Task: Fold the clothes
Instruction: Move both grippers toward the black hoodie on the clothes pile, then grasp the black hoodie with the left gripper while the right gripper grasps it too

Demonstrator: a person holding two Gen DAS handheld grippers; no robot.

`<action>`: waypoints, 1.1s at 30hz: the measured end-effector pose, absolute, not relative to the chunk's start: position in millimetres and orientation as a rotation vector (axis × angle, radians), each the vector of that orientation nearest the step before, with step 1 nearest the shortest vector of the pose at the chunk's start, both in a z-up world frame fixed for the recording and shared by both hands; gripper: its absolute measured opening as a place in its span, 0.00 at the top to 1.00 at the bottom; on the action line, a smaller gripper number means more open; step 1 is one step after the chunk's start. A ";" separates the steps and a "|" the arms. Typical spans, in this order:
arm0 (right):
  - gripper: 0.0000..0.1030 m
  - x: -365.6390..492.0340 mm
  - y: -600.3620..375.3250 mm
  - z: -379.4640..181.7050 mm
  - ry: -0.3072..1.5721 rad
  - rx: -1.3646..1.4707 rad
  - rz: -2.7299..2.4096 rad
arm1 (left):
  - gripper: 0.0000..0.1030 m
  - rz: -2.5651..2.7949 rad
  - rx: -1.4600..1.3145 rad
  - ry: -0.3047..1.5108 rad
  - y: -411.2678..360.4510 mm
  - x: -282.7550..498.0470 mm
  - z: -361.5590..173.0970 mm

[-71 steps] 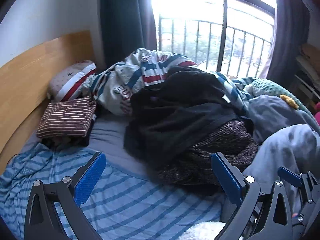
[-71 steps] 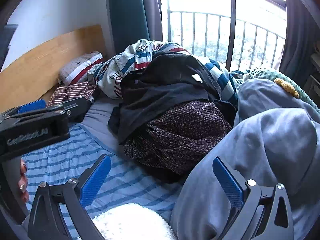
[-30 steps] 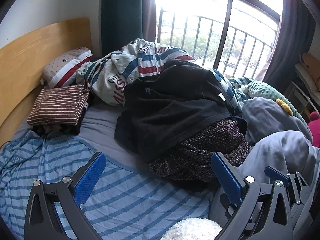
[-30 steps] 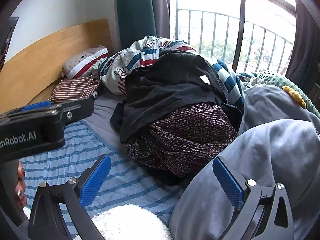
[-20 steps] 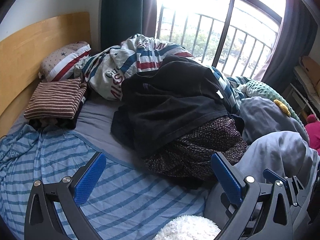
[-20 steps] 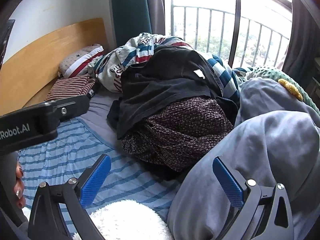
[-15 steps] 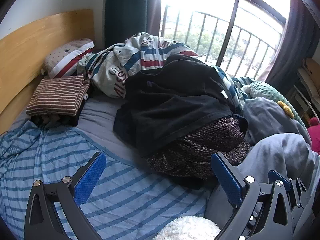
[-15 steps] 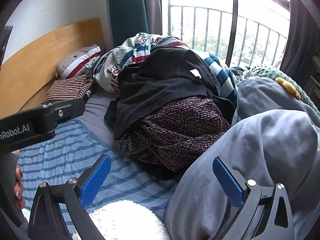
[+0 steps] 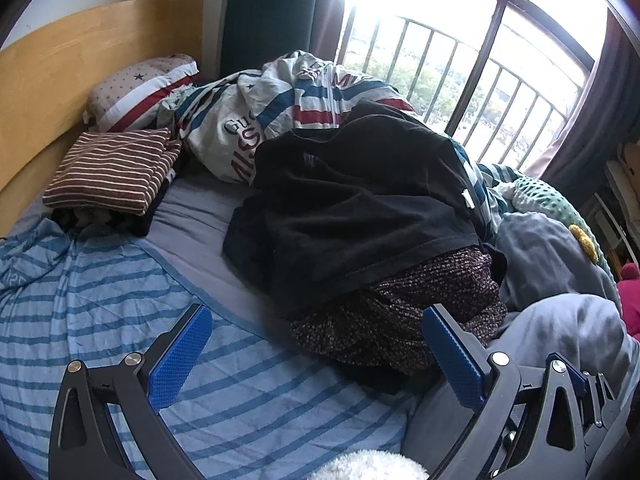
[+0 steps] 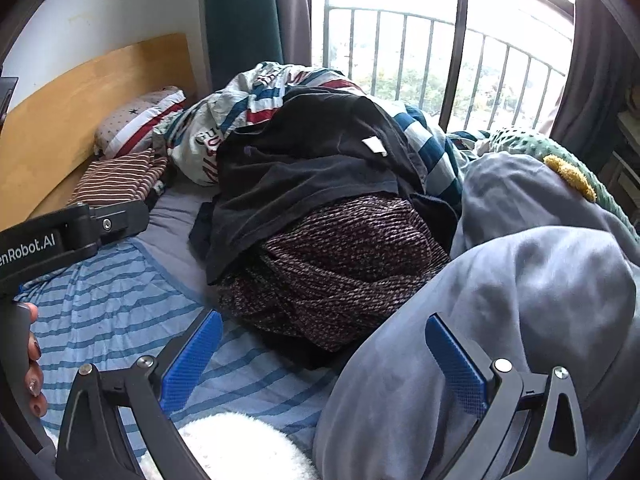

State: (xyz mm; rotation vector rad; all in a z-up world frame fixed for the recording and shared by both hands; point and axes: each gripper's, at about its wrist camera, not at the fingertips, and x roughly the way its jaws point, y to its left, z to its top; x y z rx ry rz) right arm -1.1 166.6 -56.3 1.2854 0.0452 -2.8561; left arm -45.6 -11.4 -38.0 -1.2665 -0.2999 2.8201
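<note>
Though near, clothes pile (image 9: 360, 216) beyond tool (image 9: 316, 356)

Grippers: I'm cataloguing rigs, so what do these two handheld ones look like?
Both the left gripper and right gripper have black skeletal frames with silver screws and blue textured pads. The left one's body carries white lettering ending "nRobot.AI". The hand wears dark nail polish.

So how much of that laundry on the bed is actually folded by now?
Only a little. One brown striped garment lies neatly folded by the headboard. A blue striped garment is spread flat just ahead of the left tool, probably next. Neither that nor the right tool holds anything; both are open. The black top and dark knit remain heaped, unfolded.
</note>
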 end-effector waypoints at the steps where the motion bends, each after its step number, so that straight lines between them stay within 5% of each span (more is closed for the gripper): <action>1: 0.00 -5.6 166.9 -56.8 0.046 1.293 -2.858 | 0.00 2.817 -1.271 -0.307 -11.3 -49.6 -40.2; 17: 0.00 -106.1 185.4 -56.9 0.179 1.351 -2.928 | 0.02 2.657 -1.290 -0.519 5.8 -180.2 -65.3; 21: 0.03 -144.1 193.7 -59.6 0.179 1.370 -2.942 | 0.06 2.620 -1.376 -0.507 13.0 -212.3 -84.3; 27: 0.20 -199.2 217.6 -70.0 0.012 1.484 -2.934 | 0.21 2.510 -1.633 -0.476 16.8 -229.6 -137.5; 33: 0.22 -223.9 205.5 -91.0 0.026 1.521 -2.820 | 0.28 2.403 -1.648 -0.711 4.6 -223.5 -165.3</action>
